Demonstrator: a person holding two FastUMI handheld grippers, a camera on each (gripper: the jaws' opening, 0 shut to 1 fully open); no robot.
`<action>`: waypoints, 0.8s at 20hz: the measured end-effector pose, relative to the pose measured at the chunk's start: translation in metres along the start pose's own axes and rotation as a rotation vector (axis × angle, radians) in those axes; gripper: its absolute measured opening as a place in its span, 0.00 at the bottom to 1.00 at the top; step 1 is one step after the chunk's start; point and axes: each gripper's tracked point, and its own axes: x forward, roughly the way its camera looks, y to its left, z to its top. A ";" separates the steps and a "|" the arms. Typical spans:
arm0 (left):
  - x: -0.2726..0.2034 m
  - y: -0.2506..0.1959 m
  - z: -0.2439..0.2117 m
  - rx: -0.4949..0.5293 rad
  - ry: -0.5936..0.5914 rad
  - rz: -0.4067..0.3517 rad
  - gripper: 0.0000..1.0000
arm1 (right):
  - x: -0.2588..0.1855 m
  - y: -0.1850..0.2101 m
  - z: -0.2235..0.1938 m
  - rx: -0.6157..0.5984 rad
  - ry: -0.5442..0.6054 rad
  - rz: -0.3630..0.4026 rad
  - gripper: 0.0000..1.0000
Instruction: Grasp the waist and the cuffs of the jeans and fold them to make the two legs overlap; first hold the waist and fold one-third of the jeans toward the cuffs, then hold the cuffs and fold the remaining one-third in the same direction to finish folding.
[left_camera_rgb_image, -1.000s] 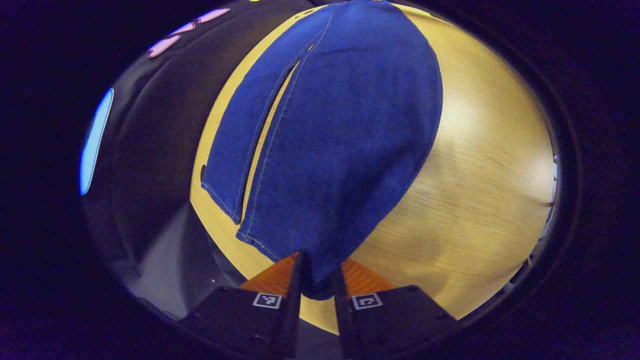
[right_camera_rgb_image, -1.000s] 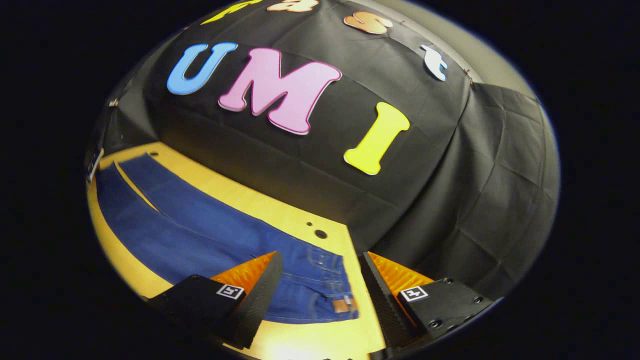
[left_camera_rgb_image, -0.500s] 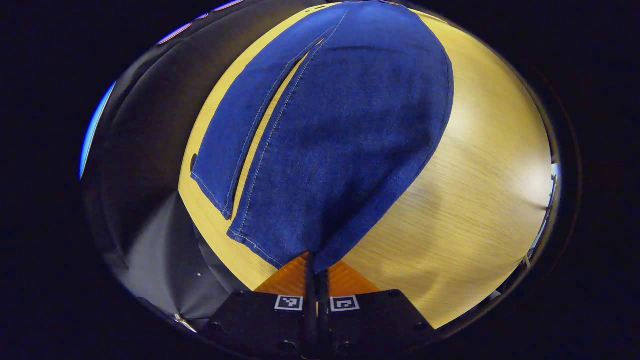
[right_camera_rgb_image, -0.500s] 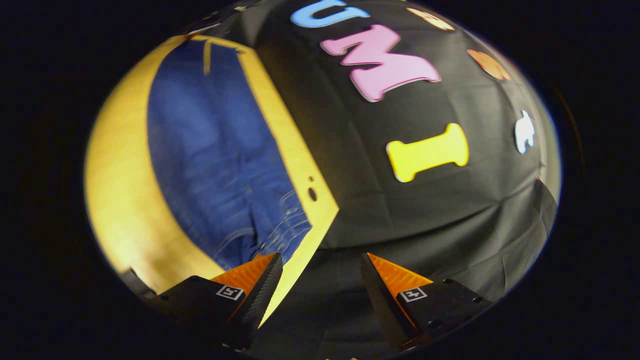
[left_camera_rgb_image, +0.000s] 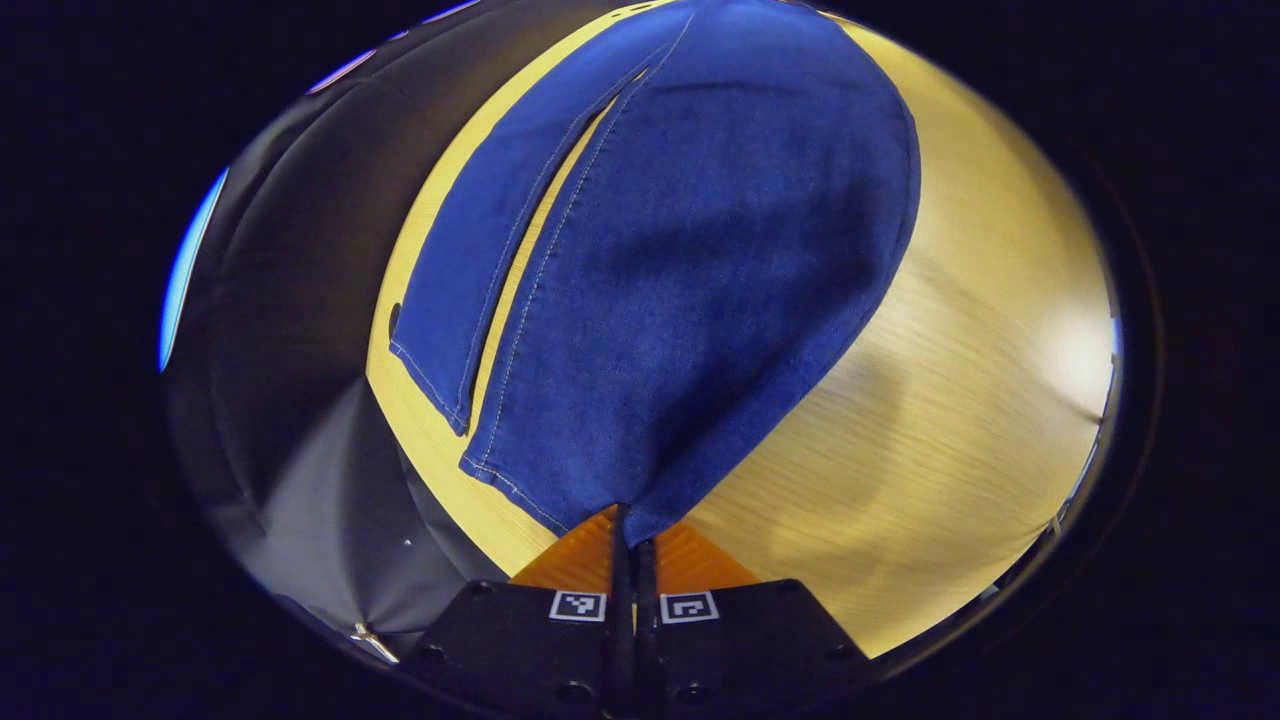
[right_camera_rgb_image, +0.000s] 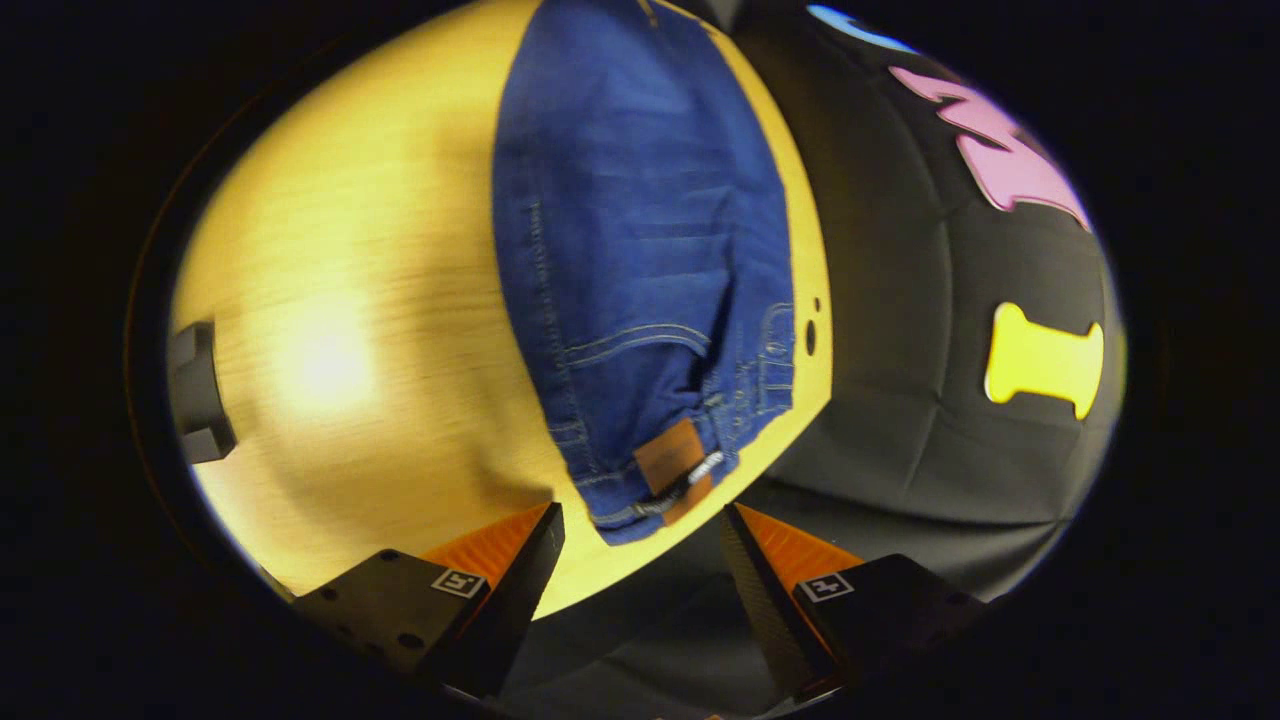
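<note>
The dark blue denim jeans (left_camera_rgb_image: 690, 260) lie flat on the yellow wooden worktop (left_camera_rgb_image: 960, 400). The left tongs (left_camera_rgb_image: 632, 545) pinch a cuff hem; the right tongs (right_camera_rgb_image: 640, 540), spread wide, hang short of the waist's brown leather patch (right_camera_rgb_image: 675, 462). Best to grip that waistband squarely, then lift both ends together. Black cloth (right_camera_rgb_image: 900, 400) walls the worktop.

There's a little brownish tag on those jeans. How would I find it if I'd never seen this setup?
Start at the yellow wooden table and find the blue jeans lying along it. Follow them to the waist end by the table's edge, just ahead of the right gripper with its open fingers. The brown patch sits at the waistband, the only non-blue rectangle on the denim.
</note>
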 end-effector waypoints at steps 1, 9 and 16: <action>0.000 0.000 0.000 -0.001 0.001 0.003 0.05 | 0.003 -0.007 0.004 -0.046 -0.007 -0.029 0.96; 0.002 0.000 0.003 -0.035 0.000 0.023 0.05 | 0.033 -0.022 0.022 -0.090 0.017 -0.058 0.86; 0.001 -0.005 0.003 -0.041 0.002 0.055 0.06 | 0.041 -0.015 0.021 0.065 0.029 0.049 0.15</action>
